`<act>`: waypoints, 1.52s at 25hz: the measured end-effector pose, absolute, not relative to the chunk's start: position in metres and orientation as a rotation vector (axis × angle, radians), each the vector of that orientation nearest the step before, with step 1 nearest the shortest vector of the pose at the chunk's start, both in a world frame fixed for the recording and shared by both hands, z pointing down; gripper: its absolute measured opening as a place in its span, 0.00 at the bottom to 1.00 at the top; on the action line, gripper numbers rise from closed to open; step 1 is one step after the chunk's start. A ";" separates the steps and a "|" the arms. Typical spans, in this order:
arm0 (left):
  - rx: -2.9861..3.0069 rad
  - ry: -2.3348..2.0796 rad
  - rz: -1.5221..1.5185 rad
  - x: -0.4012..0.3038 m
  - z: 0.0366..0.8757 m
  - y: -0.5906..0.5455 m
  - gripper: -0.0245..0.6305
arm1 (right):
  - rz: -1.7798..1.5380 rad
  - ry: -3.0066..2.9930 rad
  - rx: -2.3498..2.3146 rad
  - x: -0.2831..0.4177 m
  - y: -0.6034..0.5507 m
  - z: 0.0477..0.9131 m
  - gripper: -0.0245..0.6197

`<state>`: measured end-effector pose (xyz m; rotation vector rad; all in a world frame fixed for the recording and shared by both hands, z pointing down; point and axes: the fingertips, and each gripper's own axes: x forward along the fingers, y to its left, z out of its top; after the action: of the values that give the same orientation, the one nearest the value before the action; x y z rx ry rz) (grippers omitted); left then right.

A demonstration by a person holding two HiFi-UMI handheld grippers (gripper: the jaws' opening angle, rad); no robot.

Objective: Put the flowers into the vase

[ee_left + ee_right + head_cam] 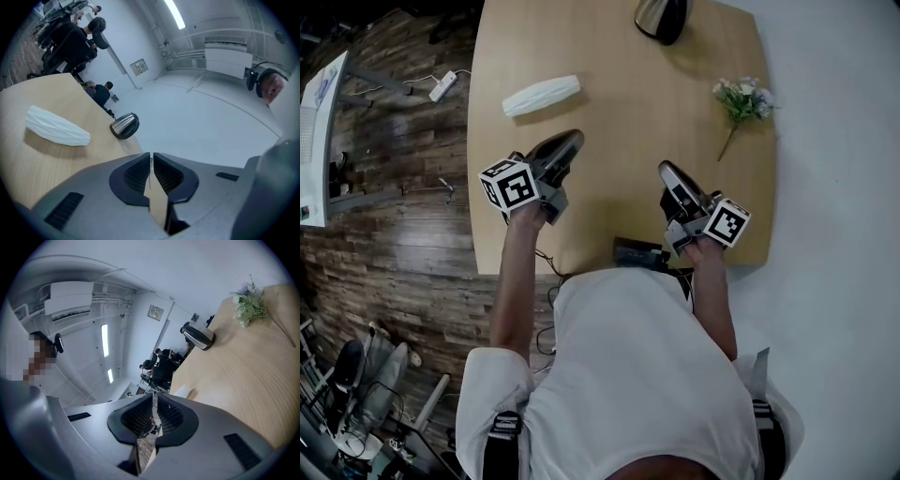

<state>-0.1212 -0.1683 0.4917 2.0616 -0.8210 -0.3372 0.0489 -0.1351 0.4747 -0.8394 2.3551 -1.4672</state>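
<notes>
While both hands hover over the near half of the table (619, 122), nothing is in play yet. The left gripper (572, 139) shows its 2 jaws pressed together with nothing between them. The right gripper (667, 171) tells the same story: jaws closed, empty.

Further out, ahead of the left gripper, the white ribbed vase (542, 96) lies on its side on the wood. It looks as if it needs standing up before anything goes in.

Across on the right, well apart from the vase, the flowers (742, 101) lie flat near the table's right edge. They are 1 small bunch of pale blooms and green leaves, with the thin stem pointing back toward the person. They look light and soft. The heads will likely crush or shed under a hard pinch, and the stem will probably bend. The best bet is a gentle hold on the bare stem below the leaves, where the pads can close without touching petals.

The vase looks light too, and its ribbed body may roll. At the far edge sits a steel kettle (661, 17), out of the way.
</notes>
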 end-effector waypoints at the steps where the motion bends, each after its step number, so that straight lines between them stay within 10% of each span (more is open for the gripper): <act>1: 2.065 -0.824 -0.329 -0.123 0.494 -0.173 0.05 | -1.470 2.360 -0.845 0.049 -0.138 0.477 0.07; 34: 2.302 -0.897 -0.116 -0.142 0.516 -0.226 0.05 | -1.505 2.604 -0.647 -0.085 -0.217 0.497 0.07; 38: 2.394 -0.978 0.095 -0.148 0.534 -0.236 0.24 | -1.528 2.599 -0.660 -0.083 -0.218 0.504 0.07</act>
<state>-0.1478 -0.2363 0.5342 2.3944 -0.9784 0.0952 -0.0834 -0.2180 0.5036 -0.6597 2.5985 -1.5280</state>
